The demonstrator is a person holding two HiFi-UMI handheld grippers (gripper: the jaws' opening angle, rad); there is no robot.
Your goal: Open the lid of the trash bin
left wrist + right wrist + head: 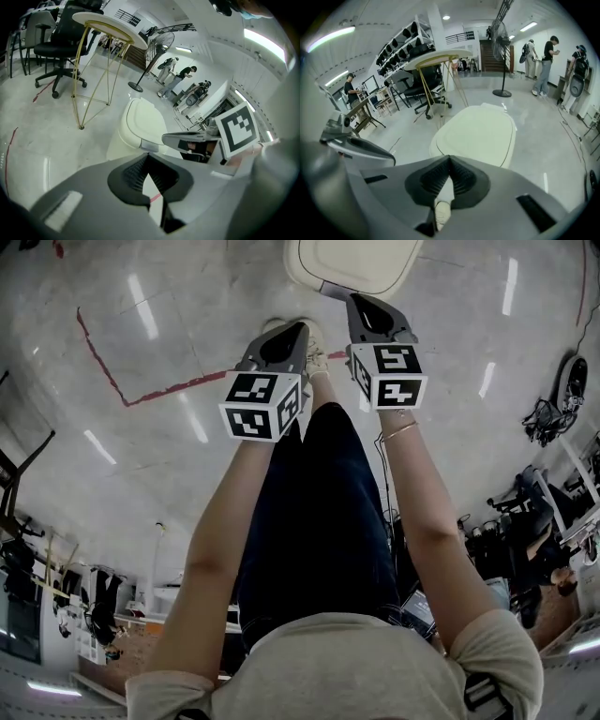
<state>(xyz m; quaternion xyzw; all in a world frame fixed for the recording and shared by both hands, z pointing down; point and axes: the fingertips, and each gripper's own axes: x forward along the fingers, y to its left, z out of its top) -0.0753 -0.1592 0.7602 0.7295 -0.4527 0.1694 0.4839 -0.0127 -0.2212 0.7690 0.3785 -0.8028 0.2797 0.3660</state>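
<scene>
Both pairs of jaws are closed, empty; your left gripper and right gripper hover by the closed, rounded cream plastic trash bin lid.

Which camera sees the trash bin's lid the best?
The right gripper view: nearly the whole cream lid shows, shut, big and central. The head view cuts the lid off at its top edge; the left gripper view shows the lid smaller, at a slant.
</scene>
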